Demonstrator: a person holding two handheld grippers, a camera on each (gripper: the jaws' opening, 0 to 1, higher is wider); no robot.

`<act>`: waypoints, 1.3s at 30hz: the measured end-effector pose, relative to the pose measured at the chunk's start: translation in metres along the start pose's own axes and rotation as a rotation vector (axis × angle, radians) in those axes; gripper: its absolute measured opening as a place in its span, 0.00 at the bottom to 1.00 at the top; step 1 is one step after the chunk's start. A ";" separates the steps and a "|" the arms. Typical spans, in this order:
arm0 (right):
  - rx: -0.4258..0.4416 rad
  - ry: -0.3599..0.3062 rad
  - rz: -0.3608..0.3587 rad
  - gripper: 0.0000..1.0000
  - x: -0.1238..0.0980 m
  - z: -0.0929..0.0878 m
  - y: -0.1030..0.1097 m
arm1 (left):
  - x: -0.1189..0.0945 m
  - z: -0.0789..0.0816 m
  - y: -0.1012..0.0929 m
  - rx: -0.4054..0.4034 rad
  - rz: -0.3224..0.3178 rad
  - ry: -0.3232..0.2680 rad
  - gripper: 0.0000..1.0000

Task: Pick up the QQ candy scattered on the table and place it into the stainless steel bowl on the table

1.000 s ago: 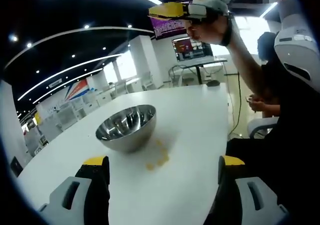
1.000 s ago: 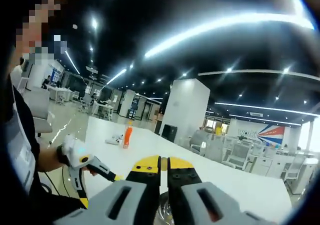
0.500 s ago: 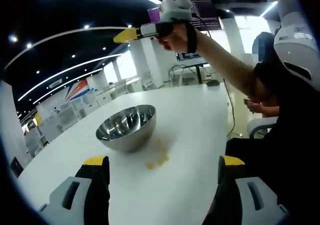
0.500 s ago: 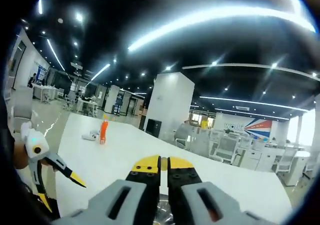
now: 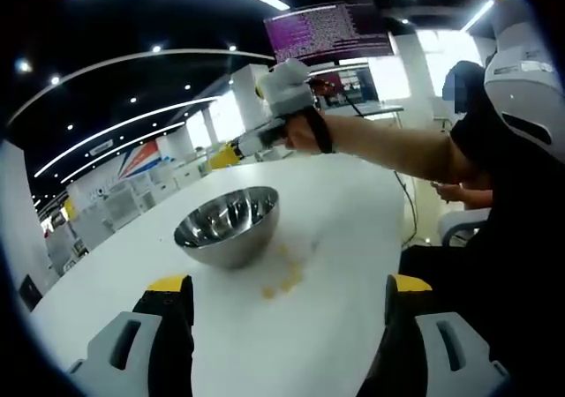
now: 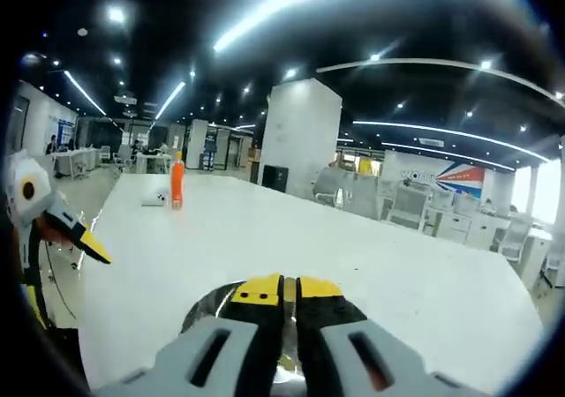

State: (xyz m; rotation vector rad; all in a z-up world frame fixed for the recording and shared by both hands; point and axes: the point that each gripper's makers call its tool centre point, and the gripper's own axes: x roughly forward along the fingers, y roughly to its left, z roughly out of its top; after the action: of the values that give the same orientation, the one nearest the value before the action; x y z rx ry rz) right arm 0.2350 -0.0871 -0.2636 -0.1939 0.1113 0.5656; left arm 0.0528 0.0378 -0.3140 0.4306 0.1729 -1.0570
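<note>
A stainless steel bowl [image 5: 227,227] stands on the white table [image 5: 353,212]. Small yellow QQ candies [image 5: 284,278] lie scattered just in front of it. My left gripper [image 5: 288,284] is open, its yellow-tipped jaws wide apart on the near side of the candies. A hand holds my right gripper [image 5: 222,157] above the bowl's far rim, pointing down at it. In the right gripper view its jaws [image 6: 282,289] are pressed together just over the bowl's rim [image 6: 207,300], and I see nothing between them. The left gripper [image 6: 62,278] shows at the left edge.
An orange bottle [image 6: 177,183] and a small white object [image 6: 155,199] stand at the far end of the table [image 6: 353,265]. A person in dark clothes [image 5: 494,238] sits at the table's right edge. A monitor with purple text [image 5: 331,31] hangs behind.
My right gripper has come down from high above the table to just over the bowl. The left gripper, bowl and candies have stayed where they were.
</note>
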 end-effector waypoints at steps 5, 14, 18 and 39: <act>0.048 0.051 0.006 0.05 0.002 -0.029 0.003 | 0.000 -0.001 -0.001 -0.002 -0.003 0.001 0.90; 0.065 0.095 0.035 0.08 0.000 -0.053 0.009 | 0.002 -0.001 -0.003 -0.004 -0.006 0.002 0.90; 0.140 0.105 0.051 0.20 -0.001 -0.058 0.010 | 0.002 0.000 -0.006 -0.002 -0.009 0.004 0.90; 0.176 0.042 0.020 0.24 -0.010 -0.040 0.003 | -0.001 0.001 -0.007 0.000 -0.008 0.000 0.90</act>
State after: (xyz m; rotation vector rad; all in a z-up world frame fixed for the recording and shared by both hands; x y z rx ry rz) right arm 0.2229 -0.0985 -0.3016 -0.0334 0.2030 0.5685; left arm 0.0465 0.0355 -0.3148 0.4303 0.1743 -1.0646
